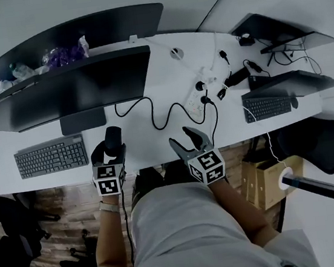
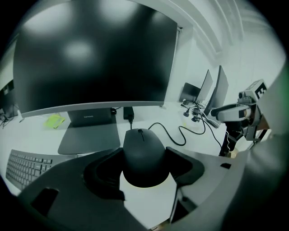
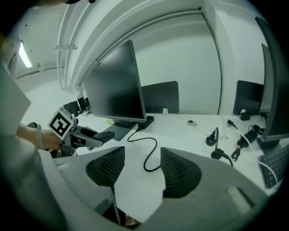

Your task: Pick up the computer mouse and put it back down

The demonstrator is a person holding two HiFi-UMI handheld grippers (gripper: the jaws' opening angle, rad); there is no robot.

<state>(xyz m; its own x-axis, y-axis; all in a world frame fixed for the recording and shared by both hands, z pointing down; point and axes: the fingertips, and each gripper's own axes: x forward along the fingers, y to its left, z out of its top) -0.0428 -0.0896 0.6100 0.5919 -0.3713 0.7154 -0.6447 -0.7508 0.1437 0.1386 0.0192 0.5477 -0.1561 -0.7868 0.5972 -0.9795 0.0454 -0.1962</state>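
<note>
The black wired computer mouse [image 1: 113, 135] [image 2: 143, 153] sits near the front edge of the white desk [image 1: 150, 144], in front of the big monitor's stand. My left gripper [image 1: 110, 148] [image 2: 144, 168] is shut on the mouse, one jaw pressed to each side. I cannot tell whether the mouse is touching the desk or held just above it. The mouse cable [image 1: 152, 110] [image 3: 151, 153] loops away to the right. My right gripper [image 1: 183, 137] [image 3: 137, 169] is open over the desk's front edge, right of the mouse, with only bare desk between its pads.
A large dark monitor [image 1: 75, 87] and a keyboard [image 1: 51, 155] stand to the left. A power strip [image 1: 201, 95] with plugs and cables lies behind the right gripper. Further right are a second keyboard [image 1: 267, 107], monitors, a black chair [image 1: 320, 140] and a cardboard box [image 1: 264, 178].
</note>
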